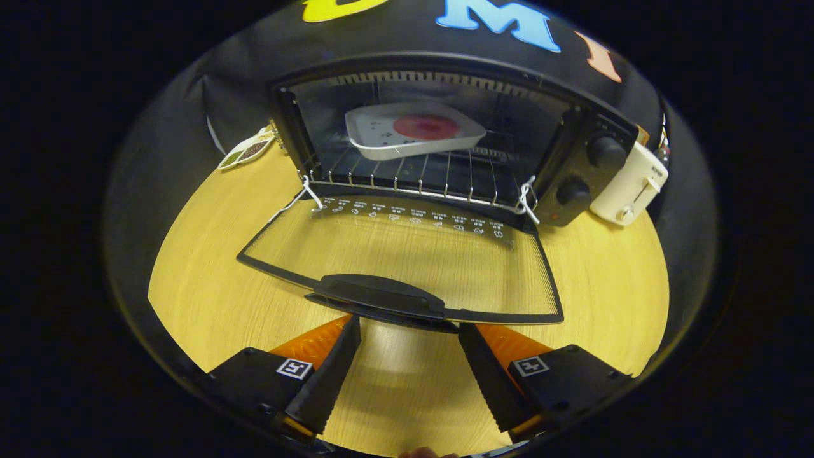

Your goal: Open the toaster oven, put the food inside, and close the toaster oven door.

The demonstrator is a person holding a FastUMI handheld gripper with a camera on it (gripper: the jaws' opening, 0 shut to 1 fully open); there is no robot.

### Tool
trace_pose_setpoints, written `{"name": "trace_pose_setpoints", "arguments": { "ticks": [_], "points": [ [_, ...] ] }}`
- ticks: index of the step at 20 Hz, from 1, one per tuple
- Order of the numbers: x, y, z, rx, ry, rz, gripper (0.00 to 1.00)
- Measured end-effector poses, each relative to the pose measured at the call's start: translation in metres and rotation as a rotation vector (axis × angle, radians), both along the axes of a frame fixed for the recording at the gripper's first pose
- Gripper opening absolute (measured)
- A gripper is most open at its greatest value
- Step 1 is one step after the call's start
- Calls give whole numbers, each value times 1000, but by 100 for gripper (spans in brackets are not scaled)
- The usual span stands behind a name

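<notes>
White tray [413,130] sits in the open toaster oven [439,146]; tool [409,327] spread apart below the door handle [379,297].

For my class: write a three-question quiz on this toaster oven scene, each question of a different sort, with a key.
1. True or false: the toaster oven has its door shut.
2. Multiple choice: where is the white dish with the red food? A) on the table B) on the rack inside the oven C) between the fingers
3. Short answer: what are the hand-held gripper's fingers at?

Key:
1. False; the door lies folded down and open.
2. B
3. Spread open and holding nothing, their tips just short of the door handle.
</notes>
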State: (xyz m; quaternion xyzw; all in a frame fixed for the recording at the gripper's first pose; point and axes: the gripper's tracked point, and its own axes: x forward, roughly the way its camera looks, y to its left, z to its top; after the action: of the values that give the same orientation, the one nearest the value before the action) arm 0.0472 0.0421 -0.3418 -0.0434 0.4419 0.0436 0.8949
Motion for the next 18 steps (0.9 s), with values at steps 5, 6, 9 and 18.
{"name": "trace_pose_setpoints", "arguments": {
  "ticks": [5, 6, 9, 18],
  "points": [
    [9, 1, 54, 29, -165, -12, 98],
    [14, 0, 71, 32, -204, -20, 98],
    [33, 0, 130, 79, -323, -42, 99],
    [9, -73, 288, 39, -780, -119, 99]
  ]
}}
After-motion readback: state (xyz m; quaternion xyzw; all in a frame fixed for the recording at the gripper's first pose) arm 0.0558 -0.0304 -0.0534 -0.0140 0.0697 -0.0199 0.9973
